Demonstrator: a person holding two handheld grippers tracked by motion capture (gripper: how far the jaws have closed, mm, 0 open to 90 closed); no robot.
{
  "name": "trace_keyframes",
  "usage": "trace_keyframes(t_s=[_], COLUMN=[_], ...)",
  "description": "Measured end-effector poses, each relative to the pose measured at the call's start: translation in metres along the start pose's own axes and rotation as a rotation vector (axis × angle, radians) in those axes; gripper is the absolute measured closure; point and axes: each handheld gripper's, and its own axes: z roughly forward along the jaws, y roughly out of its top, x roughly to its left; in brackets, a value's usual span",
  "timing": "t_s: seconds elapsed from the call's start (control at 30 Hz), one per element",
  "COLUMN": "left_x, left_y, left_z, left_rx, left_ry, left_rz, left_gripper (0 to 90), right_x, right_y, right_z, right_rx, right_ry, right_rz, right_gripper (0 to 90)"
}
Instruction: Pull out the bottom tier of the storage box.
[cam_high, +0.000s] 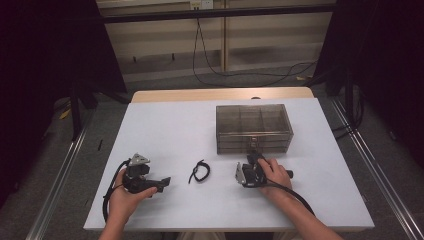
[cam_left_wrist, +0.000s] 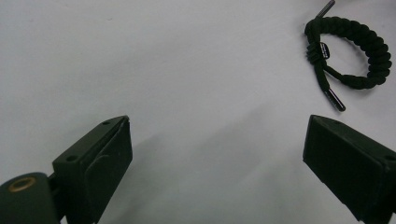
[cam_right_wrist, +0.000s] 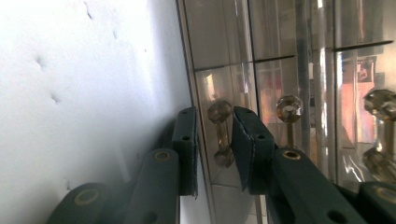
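A clear drawer box (cam_high: 254, 122) stands at the table's right centre. My right gripper (cam_high: 254, 156) lies on its side against the box front. In the right gripper view its jaws (cam_right_wrist: 215, 115) are closed in on a small crystal drawer knob (cam_right_wrist: 220, 111), one on each side. A black braided bracelet (cam_high: 200, 171) lies on the white table between the two hands. My left gripper (cam_high: 165, 181) rests low at the front left and points right toward the bracelet (cam_left_wrist: 369, 42). Its jaws (cam_left_wrist: 215, 144) stand wide apart with nothing between them.
The white table top (cam_high: 175, 130) has a wooden edge at the back. Two more crystal knobs (cam_right_wrist: 289, 108) (cam_right_wrist: 380, 102) sit along the box's drawer fronts. Cables trail from both grippers toward the front edge. Metal rails run along the floor on both sides.
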Motion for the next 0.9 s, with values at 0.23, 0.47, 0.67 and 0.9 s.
trace_keyframes(t_s=[0.23, 0.47, 0.67, 0.9], left_x=[-0.0004, 0.0000, 0.0006, 0.0005], left_y=[0.0002, 0.0007, 0.0009, 0.0010], left_z=[0.0009, 0.0012, 0.0010, 0.0008], left_rx=[0.003, -0.002, -0.004, -0.005], left_ry=[-0.001, -0.003, 0.001, -0.002], left_rz=[0.002, -0.003, -0.002, -0.005], left_gripper=[8.4, 8.8, 8.9, 9.0], right_x=[0.0005, 0.0034, 0.0032, 0.0030], right_y=[0.0018, 0.0045, 0.0063, 0.0068], right_z=[0.0018, 0.0022, 0.0018, 0.0015], right_rx=[0.003, 0.026, 0.039, 0.040], right_ry=[-0.018, -0.044, -0.052, -0.051], right_rz=[0.001, 0.009, 0.016, 0.025], right_gripper=[72.4, 76.0, 78.8, 79.3])
